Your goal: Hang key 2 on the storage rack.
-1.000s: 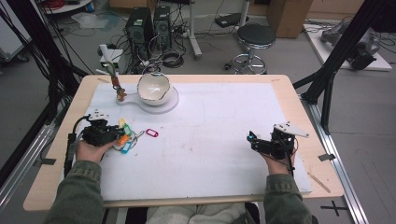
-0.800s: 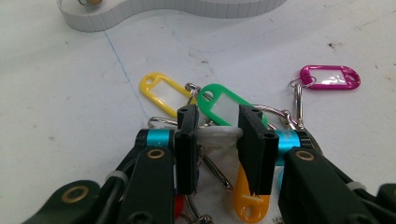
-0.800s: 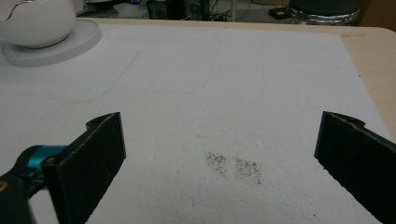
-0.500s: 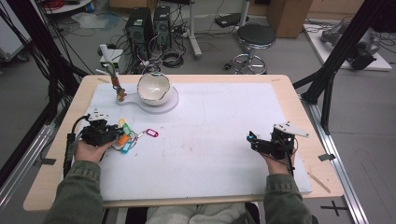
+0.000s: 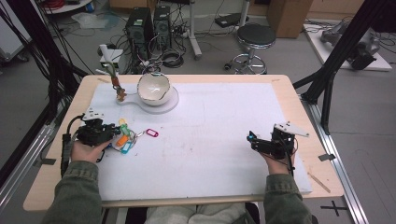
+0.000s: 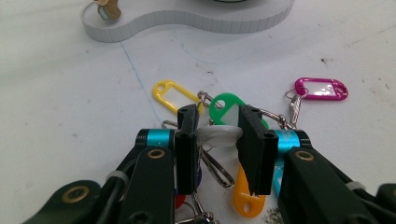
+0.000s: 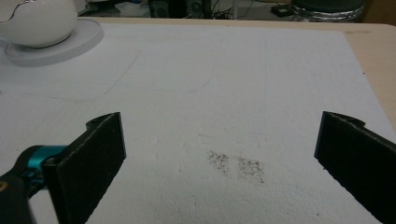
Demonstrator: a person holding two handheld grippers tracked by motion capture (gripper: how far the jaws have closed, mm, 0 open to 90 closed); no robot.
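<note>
Left gripper view, left hand-held gripper [image 6: 218, 140] clamping white key tag [image 6: 217, 135] (bare mat [image 6: 70, 93] leftward)

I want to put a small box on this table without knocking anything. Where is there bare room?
The white mat is bare between the key tags and the right gripper, and along its far right edge. It is crowded at the left: the left gripper grips a white tag there, with the bowl on its stand behind.

The key tags are yellow [image 6: 170, 93], green [image 6: 227, 107], magenta [image 6: 322, 88], orange [image 6: 246, 192] and white [image 6: 218, 136], beside a white bowl [image 5: 153, 87].
</note>
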